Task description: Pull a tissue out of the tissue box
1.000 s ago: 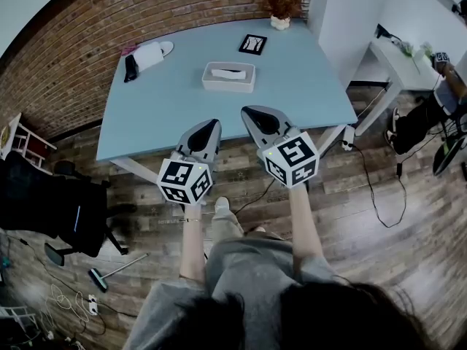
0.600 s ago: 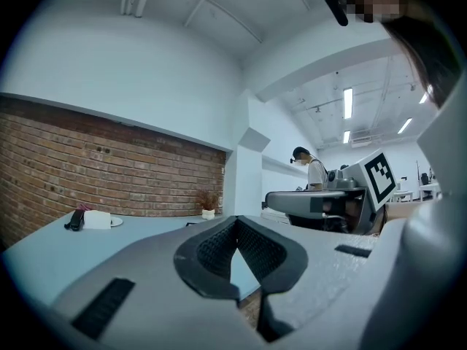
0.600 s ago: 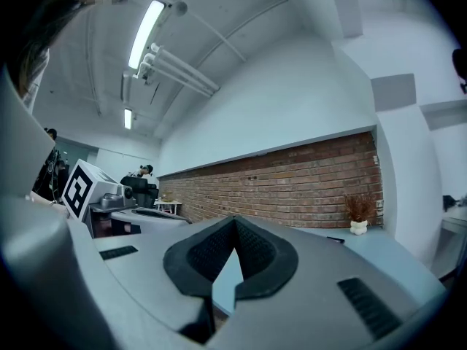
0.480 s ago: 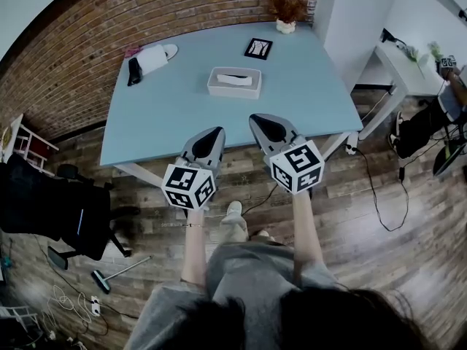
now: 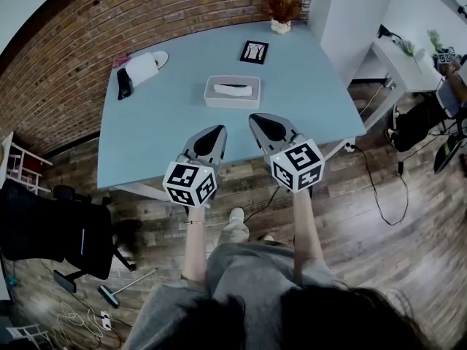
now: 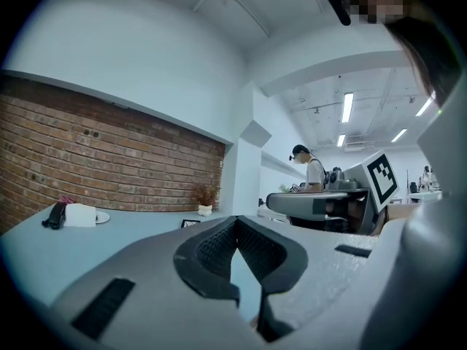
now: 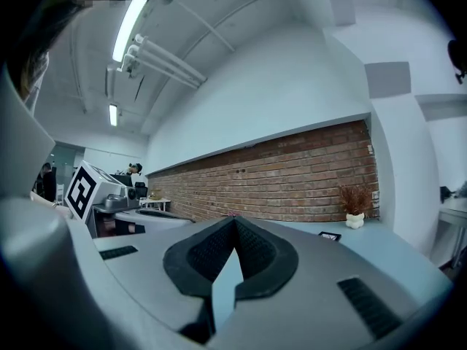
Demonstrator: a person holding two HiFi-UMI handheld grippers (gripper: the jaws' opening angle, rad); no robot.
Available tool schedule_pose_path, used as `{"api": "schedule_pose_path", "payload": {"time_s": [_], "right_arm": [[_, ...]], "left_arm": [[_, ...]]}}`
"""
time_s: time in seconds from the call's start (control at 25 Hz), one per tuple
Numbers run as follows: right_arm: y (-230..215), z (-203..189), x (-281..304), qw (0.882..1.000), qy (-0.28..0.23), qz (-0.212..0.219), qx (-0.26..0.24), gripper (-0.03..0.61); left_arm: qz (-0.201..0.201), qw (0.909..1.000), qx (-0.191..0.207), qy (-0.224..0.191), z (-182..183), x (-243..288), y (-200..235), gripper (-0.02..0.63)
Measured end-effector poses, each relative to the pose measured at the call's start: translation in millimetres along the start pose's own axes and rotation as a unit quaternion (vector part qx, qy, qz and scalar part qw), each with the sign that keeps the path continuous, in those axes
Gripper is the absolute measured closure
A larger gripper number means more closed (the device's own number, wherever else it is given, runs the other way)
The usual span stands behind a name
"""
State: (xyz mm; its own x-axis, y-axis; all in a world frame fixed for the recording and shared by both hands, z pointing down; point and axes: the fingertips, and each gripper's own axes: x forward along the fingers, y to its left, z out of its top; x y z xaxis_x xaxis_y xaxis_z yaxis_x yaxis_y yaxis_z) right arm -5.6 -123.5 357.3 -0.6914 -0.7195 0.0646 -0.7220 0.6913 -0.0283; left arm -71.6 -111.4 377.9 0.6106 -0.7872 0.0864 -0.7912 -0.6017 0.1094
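Observation:
The white tissue box [image 5: 232, 91] sits in the middle of the light blue table [image 5: 160, 130], with a tissue showing in its top slot. Both grippers are held level side by side over the table's near edge, short of the box. My left gripper [image 5: 217, 130] is shut with nothing between its jaws, its tips meeting in the left gripper view [image 6: 235, 219]. My right gripper [image 5: 255, 117] is also shut and empty, as the right gripper view [image 7: 234, 219] shows. The box is hidden behind the jaws in both gripper views.
On the table's far side are a framed picture [image 5: 254, 51], a small potted plant [image 5: 279, 25] and a white roll beside a black object [image 5: 139, 69]. A black chair [image 5: 51, 224] stands at the left, a white side table [image 5: 398, 57] at the right. A brick wall runs behind.
Both grippers have moved forward together from over the floor to the table's near edge, and the tissue box now lies closer to them. Both stay shut.

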Motion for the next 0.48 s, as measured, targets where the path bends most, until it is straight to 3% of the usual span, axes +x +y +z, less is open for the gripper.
{"api": "schedule_pose_path", "payload": {"time_s": [0.48], "right_arm": [[-32,-7,70,1.0,0.007,-0.015,0.016,0.58]], "left_arm": [[-0.034,0.9992,-0.008,0.018,-5,45,58,0.611]]}}
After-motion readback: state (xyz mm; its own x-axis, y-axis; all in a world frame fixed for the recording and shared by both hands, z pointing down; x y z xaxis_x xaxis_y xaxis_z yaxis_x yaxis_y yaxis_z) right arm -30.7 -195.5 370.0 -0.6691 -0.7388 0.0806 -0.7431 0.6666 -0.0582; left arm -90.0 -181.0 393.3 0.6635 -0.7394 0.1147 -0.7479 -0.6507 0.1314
